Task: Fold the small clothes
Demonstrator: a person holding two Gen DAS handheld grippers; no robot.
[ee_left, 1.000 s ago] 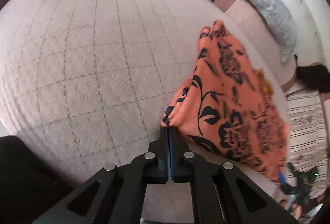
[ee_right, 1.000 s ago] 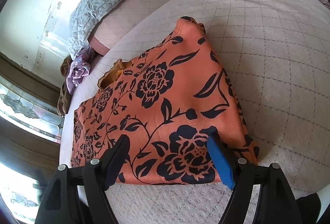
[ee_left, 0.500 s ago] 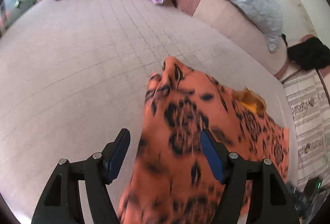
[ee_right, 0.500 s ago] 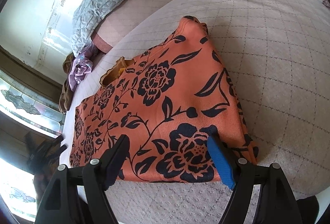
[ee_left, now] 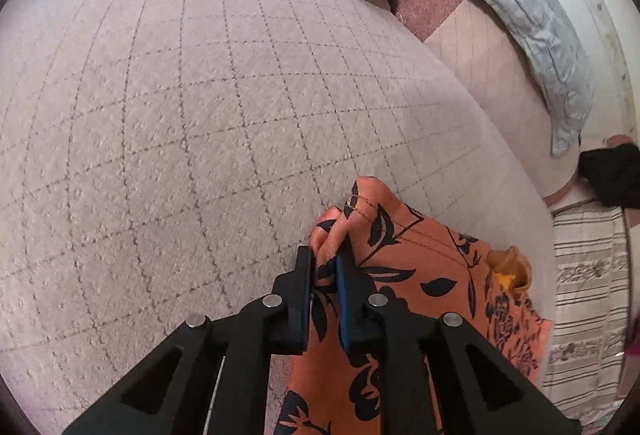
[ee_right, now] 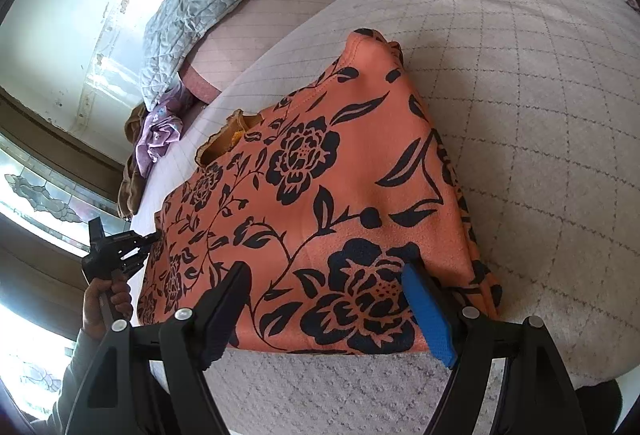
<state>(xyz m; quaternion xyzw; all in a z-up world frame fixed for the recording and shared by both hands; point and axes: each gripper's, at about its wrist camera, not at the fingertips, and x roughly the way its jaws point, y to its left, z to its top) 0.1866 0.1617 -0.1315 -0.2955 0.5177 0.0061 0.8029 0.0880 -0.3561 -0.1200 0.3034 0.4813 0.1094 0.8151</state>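
Orange shirt (ee_left: 404,267) corner: our left gripper (ee_left: 323,267) has just been closing, pinching it; we're keeping right gripper (ee_right: 328,299) released above.

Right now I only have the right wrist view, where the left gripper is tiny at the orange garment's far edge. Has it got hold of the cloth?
Observer: Yes. The left wrist view shows the left gripper shut on a corner of the orange floral garment. Its jaws have just been closing on that cloth.
Reviewer: Flat pinch or bunched?
Observer: Bunched. A rounded fold with a stitched hem sticks out beyond the fingertips.
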